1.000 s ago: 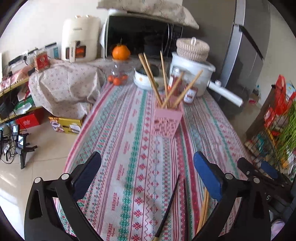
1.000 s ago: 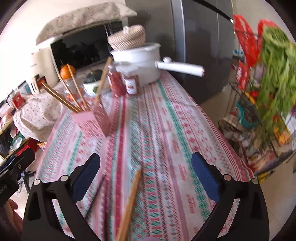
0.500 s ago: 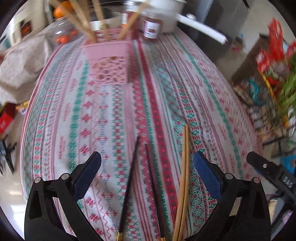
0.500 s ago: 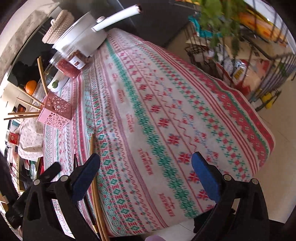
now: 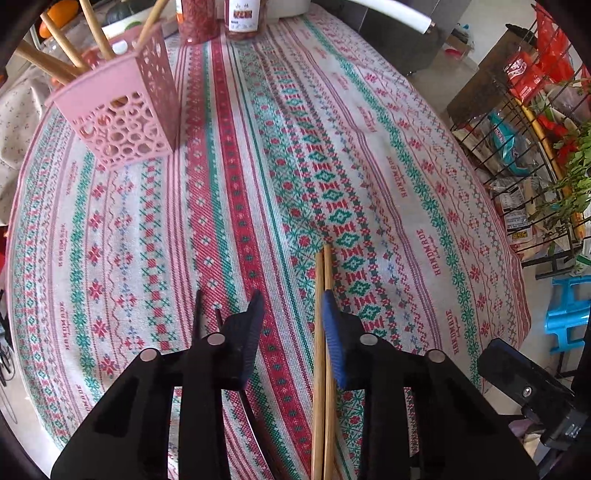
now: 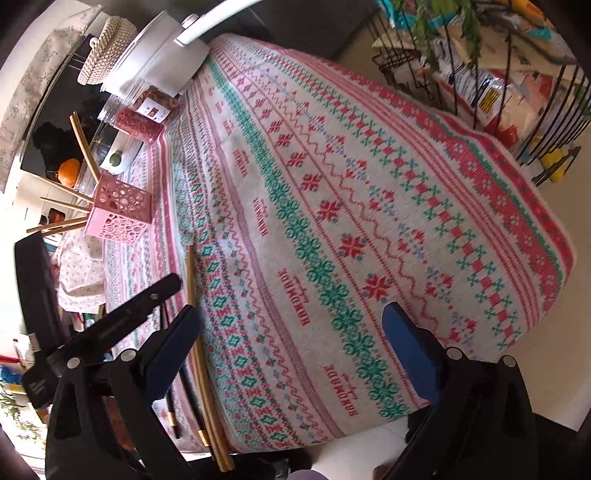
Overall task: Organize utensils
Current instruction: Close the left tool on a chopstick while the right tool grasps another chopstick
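Note:
A pair of wooden chopsticks (image 5: 320, 332) lies lengthwise on the patterned tablecloth (image 5: 369, 166). My left gripper (image 5: 292, 297) points down over them; its jaws are closing, with the pair just inside the right pad (image 5: 334, 343) and the left pad clear of it. Two dark chopsticks (image 5: 198, 314) lie just left of the left finger. The pink perforated holder (image 5: 125, 107) stands at the far left with several wooden chopsticks in it. My right gripper (image 6: 291, 343) hovers open over the cloth, right of the wooden pair (image 6: 195, 332), with nothing between its fingers.
Two jars (image 5: 240, 14) and a white pot (image 6: 159, 59) stand at the far end. A wire rack of groceries (image 5: 535, 129) and a blue stool (image 5: 569, 306) are off the right side. The table's near edge (image 6: 332, 439) is close below.
The left gripper has dropped closer to the cloth and its jaws have narrowed from wide open around the wooden chopsticks. The right gripper has tilted down and rolled, then held still.

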Tool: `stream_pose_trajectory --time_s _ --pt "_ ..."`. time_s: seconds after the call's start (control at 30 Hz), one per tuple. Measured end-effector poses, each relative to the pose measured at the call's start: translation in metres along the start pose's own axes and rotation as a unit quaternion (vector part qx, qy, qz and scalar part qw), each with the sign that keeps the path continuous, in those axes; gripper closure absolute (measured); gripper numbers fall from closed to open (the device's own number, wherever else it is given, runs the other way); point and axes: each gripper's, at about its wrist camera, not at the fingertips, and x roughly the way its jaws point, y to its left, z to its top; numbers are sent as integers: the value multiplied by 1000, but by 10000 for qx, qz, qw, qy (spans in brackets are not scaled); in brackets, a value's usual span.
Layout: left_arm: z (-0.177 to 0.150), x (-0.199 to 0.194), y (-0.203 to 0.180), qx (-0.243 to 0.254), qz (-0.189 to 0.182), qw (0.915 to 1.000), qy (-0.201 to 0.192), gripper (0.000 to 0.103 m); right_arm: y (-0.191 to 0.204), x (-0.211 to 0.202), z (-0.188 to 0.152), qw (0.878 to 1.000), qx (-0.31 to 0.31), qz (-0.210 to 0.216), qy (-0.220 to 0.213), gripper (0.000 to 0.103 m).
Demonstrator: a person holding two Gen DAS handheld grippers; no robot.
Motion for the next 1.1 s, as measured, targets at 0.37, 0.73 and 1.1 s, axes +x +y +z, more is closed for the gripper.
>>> stream_pose_trajectory --time_s 0.37,0.73,1.1 --pt "0 19 -18 281 121 9995 102 88 2 7 1 9999 96 45 121 7" --pt "-8 -19 7 -260 -698 9959 -506 98 18 17 3 9993 -144 -325 65 7" --pt "-58 -137 57 -228 -1238 9764 -1756 98 90 66 8 9858 -1142 -1230 -24 7"
